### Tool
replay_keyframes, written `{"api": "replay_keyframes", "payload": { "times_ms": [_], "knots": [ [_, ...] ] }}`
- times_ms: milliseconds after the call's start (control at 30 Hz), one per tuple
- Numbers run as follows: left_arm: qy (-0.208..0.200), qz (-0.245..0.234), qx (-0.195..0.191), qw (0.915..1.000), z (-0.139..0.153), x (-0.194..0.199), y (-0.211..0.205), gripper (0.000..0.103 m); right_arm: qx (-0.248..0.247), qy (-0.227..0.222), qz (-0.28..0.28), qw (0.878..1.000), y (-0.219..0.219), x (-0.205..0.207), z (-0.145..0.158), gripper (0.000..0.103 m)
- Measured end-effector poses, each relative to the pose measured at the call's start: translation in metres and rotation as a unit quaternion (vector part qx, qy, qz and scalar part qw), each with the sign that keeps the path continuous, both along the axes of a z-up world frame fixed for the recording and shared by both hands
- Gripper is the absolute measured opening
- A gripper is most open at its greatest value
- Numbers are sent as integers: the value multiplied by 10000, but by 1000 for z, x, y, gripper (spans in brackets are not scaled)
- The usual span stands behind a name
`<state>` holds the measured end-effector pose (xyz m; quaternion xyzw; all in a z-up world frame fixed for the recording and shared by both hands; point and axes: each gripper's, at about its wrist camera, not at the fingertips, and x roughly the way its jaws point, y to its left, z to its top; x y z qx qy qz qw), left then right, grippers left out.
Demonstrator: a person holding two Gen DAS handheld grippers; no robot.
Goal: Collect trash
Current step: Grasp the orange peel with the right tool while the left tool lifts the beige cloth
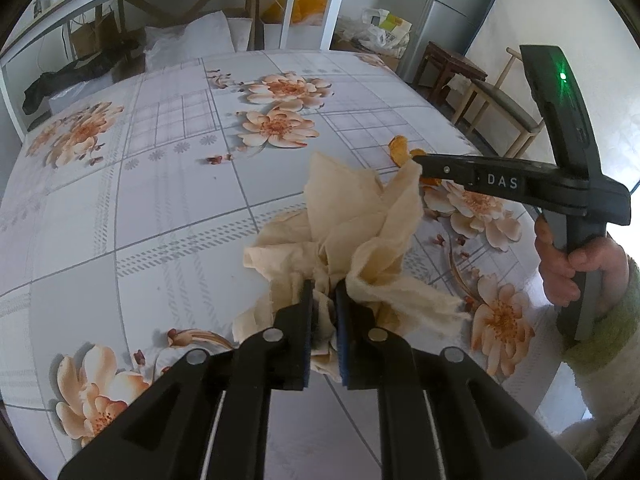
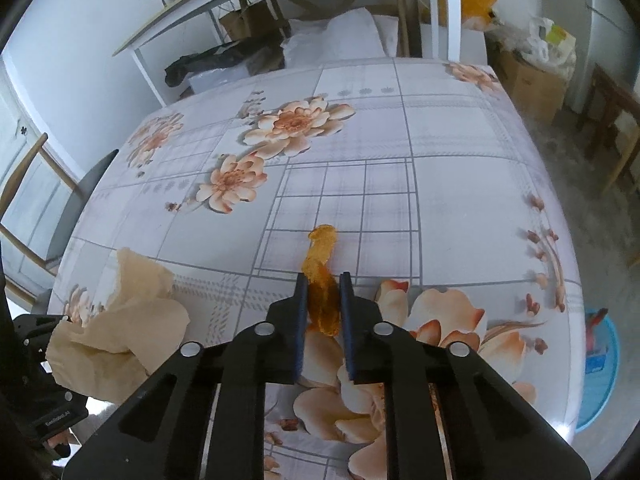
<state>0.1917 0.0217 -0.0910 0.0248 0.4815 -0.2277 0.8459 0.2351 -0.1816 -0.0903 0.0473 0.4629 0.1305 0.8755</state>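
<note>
- Left wrist view: left gripper [image 1: 324, 292] was clamped on a crumpled beige paper napkin [image 1: 352, 220]; the wad filled the narrow gap between the jaws and fanned out above and to both sides of the tips.
- Napkin appeared lifted clear of the floral tablecloth [image 1: 160, 200], though contact at its lower folds could not be ruled out.
- Judged: napkin light, soft, compressible; grip on the bunched core looked sound, loose flaps likely to trail or snag.
- Right gripper [image 1: 418, 166] seen from the side just beside the napkin's upper right flap, held by a hand [image 1: 568, 268]; its jaw state was not readable from this angle. An orange peel [image 1: 400, 148] showed just beyond its tip.
- Right wrist view: right gripper [image 2: 323, 280] was closed to a narrow gap on the orange peel [image 2: 322, 276]; the near half of the strip sat between the pads, the far end stuck out past the tips over the tablecloth [image 2: 460, 200].
- Judged: peel thin, light, somewhat stiff but bendable, possibly slick; holding across its width near mid-length seemed best.
- Napkin [image 2: 120, 320] was at lower left, in the left gripper [image 2: 40, 344], well apart from the peel.
- A blue basin [image 2: 600, 380] stood on the floor beyond the table's right edge; perhaps the bin.
</note>
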Motion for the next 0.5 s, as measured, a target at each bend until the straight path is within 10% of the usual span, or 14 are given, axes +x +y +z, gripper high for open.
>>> {"api": "replay_keyframes", "payload": {
  "times_ms": [500],
  "knots": [
    [-385, 34, -452, 9982, 36, -9, 20, 80, 351, 121, -188, 9991, -10, -7, -1, 8]
  ]
}}
